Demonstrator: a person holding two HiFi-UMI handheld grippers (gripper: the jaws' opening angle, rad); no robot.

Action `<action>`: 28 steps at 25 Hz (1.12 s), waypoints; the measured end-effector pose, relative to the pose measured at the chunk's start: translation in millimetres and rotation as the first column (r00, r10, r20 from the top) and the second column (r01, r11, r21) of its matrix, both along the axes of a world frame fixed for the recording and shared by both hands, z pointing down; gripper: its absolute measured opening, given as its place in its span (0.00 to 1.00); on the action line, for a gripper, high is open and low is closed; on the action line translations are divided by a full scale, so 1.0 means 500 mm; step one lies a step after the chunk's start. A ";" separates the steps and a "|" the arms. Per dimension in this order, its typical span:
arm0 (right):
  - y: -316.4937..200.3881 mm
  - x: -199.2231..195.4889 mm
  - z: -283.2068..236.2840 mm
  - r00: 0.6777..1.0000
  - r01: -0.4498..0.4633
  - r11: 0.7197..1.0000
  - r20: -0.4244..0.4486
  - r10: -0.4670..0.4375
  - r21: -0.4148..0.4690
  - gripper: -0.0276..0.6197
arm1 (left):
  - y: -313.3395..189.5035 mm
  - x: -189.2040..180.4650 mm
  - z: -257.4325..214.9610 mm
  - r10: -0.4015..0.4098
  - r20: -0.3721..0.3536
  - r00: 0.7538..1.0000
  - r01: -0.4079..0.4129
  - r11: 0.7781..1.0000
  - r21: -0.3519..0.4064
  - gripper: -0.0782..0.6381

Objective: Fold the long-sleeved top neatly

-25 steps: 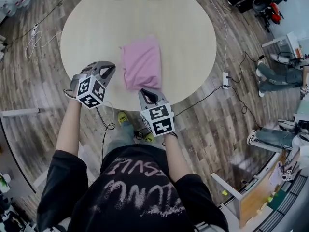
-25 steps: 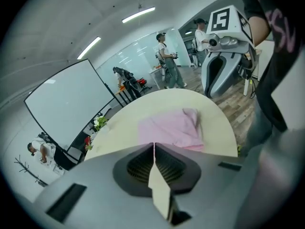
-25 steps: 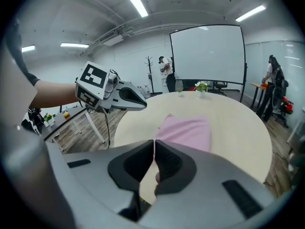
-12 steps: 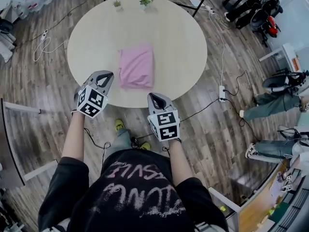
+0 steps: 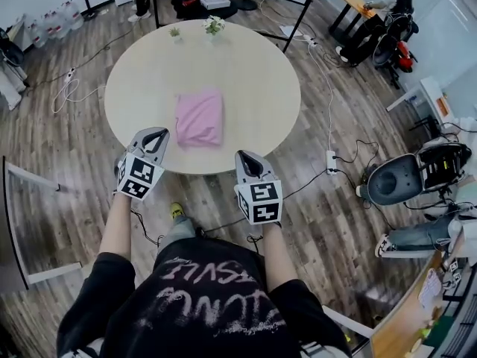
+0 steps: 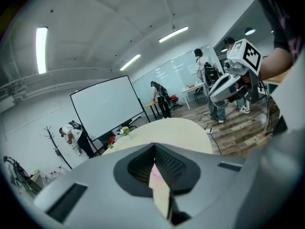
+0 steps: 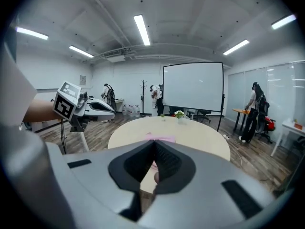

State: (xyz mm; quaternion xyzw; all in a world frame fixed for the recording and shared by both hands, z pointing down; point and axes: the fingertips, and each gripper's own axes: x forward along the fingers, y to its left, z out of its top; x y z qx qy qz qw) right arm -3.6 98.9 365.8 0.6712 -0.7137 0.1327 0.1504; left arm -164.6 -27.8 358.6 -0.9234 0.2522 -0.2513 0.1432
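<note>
The pink long-sleeved top [image 5: 199,118] lies folded into a small rectangle on the round beige table [image 5: 253,73], toward its near side. It shows as a pink strip [image 7: 161,138] in the right gripper view. My left gripper [image 5: 158,134] is held above the table's near edge, left of the top, shut and empty. My right gripper [image 5: 244,156] hangs off the table's near edge, to the right of the top, also shut with nothing in it. Neither gripper touches the cloth.
Two small potted plants [image 5: 214,25] stand at the table's far edge. Cables and a power strip [image 5: 331,160] lie on the wood floor right of the table. A whiteboard [image 7: 192,86] stands beyond it, with people, chairs and desks around the room.
Both grippers have drawn back from the folded top toward me and risen. The head has lifted, so the table looks smaller and farther. The top has stayed in place.
</note>
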 end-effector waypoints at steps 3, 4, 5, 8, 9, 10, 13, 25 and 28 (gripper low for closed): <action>0.025 0.018 -0.004 1.000 -0.016 1.000 -0.013 0.016 0.013 0.05 | 0.025 -0.008 -0.041 -0.026 -0.087 0.996 0.027 1.000 0.004 0.13; 0.032 0.023 -0.006 1.000 -0.023 1.000 -0.014 0.023 0.019 0.05 | 0.034 -0.015 -0.051 -0.030 -0.108 0.994 0.031 0.999 0.007 0.13; 0.038 0.027 -0.009 0.999 -0.030 0.999 -0.013 0.030 0.027 0.05 | 0.041 -0.022 -0.059 -0.037 -0.126 0.991 0.038 0.999 0.007 0.13; 0.052 0.040 -0.024 0.999 -0.048 0.997 -0.008 0.049 0.055 0.05 | 0.053 -0.043 -0.080 -0.069 -0.164 0.984 0.071 0.997 0.003 0.13; 0.056 0.044 -0.028 0.998 -0.054 0.997 -0.007 0.054 0.062 0.05 | 0.055 -0.050 -0.085 -0.084 -0.172 0.981 0.086 0.996 0.002 0.13; 0.060 0.048 -0.032 0.998 -0.059 0.996 -0.007 0.059 0.068 0.05 | 0.058 -0.057 -0.089 -0.100 -0.181 0.978 0.102 0.995 0.000 0.13; 0.072 0.057 -0.044 0.997 -0.071 0.994 -0.008 0.072 0.085 0.05 | 0.068 -0.080 -0.093 -0.141 -0.215 0.966 0.140 0.990 -0.020 0.13; 0.093 0.116 -0.107 0.990 -0.128 0.976 -0.036 0.136 0.178 0.05 | 0.074 -0.158 -0.106 -0.279 -0.326 0.903 0.267 0.960 -0.083 0.13; 0.098 0.126 -0.113 0.989 -0.136 0.973 -0.029 0.144 0.187 0.05 | 0.079 -0.167 -0.106 -0.297 -0.330 0.896 0.285 0.955 -0.087 0.13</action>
